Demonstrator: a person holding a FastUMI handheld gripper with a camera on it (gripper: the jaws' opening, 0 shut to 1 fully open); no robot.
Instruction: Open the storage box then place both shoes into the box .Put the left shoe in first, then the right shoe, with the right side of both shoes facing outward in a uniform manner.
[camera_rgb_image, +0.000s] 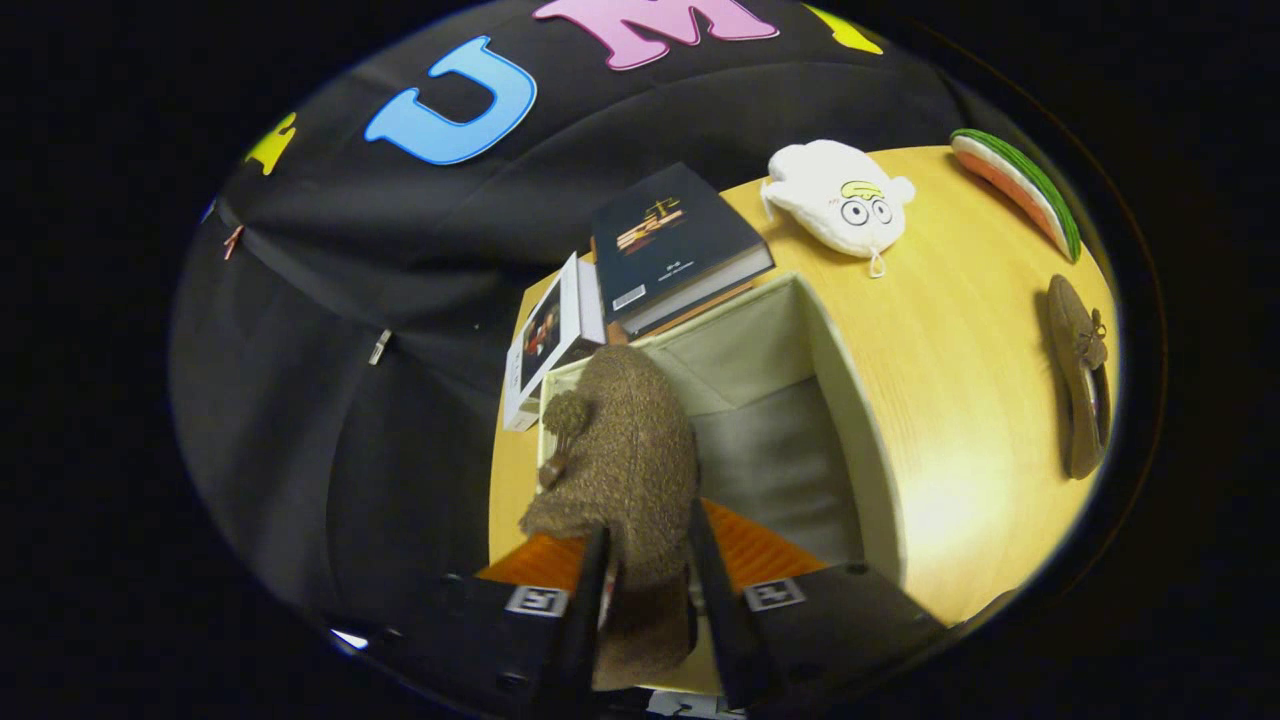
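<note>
item, first of two: we find the storage box (860, 420) open, our gripper (650, 580) pinching one brown shoe (625, 450) over it, unreleased; second shoe (1080, 380) waits on the table (960, 400).

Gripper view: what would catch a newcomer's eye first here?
The brown fuzzy shoe clamped between the gripper fingers, hanging over the open storage box. Next, its mate, the second brown shoe, lies on the wooden table beyond the box, near a white plush toy.
</note>
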